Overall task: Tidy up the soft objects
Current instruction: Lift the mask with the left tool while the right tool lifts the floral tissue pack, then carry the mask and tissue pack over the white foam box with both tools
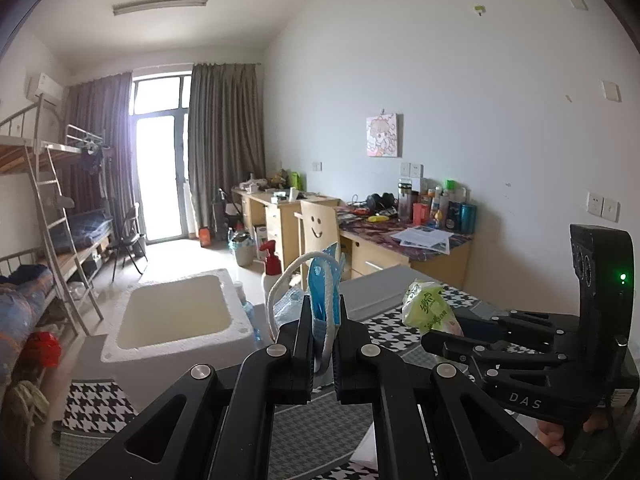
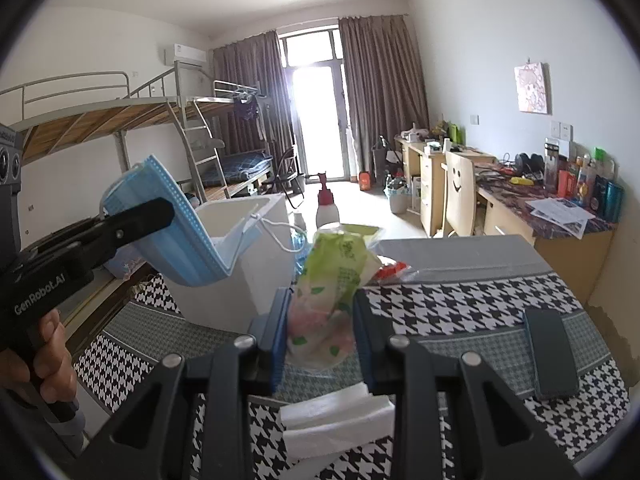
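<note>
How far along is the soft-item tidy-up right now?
Done: nothing shows as stowed; the part of the white foam box in view looks empty. In hand: the left claw is shut on a blue face mask, the right claw grips a green tissue pack, both lifted off the houndstooth cloth. Left: both probably go in the box; folded white tissue remains on the cloth.

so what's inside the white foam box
The part of the foam box interior that shows is bare white. In the right wrist view, the face mask covers part of its opening, so the bottom there stays hidden.
</note>
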